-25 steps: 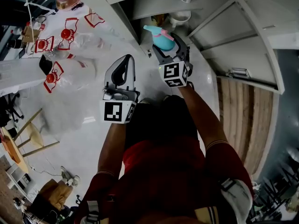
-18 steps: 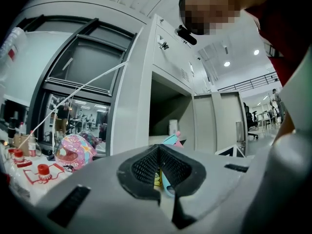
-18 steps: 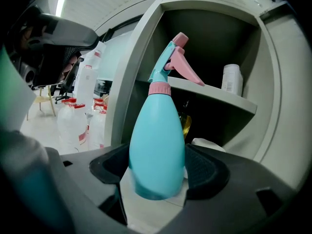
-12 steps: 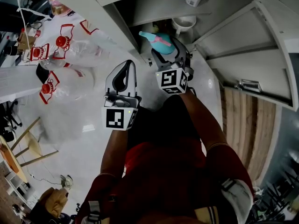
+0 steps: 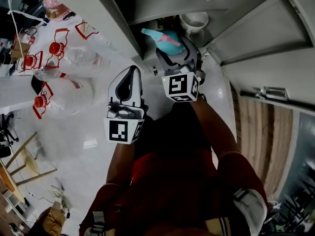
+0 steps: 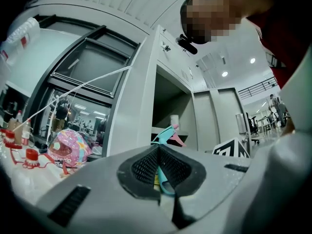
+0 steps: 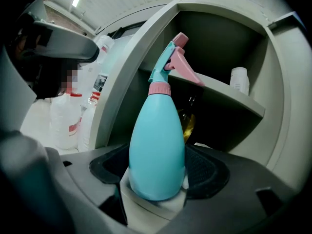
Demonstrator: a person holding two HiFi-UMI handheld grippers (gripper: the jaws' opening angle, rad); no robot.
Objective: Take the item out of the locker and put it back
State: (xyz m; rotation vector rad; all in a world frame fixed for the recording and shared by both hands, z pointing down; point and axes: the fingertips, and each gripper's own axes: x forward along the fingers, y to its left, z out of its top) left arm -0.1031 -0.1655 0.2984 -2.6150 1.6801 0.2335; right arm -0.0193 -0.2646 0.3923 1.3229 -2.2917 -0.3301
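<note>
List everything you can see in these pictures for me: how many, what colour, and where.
spray bottle: one, teal with a pink trigger, upright in the right gripper, in front of the locker
locker: one, grey, door open, ahead of the person
small bottle: one, white, on the locker's shelf
cup: one, white, inside the locker
yellow container: one, inside the locker behind the spray bottle; kind unclear
plastic jugs: at least three, clear with red caps, left of the locker
helmet: one, pink, patterned, left of the locker
left gripper: grey, jaws together, holding nothing
right gripper: grey, jaws closed on the spray bottle
forearms: two, bare, below red sleeves
</note>
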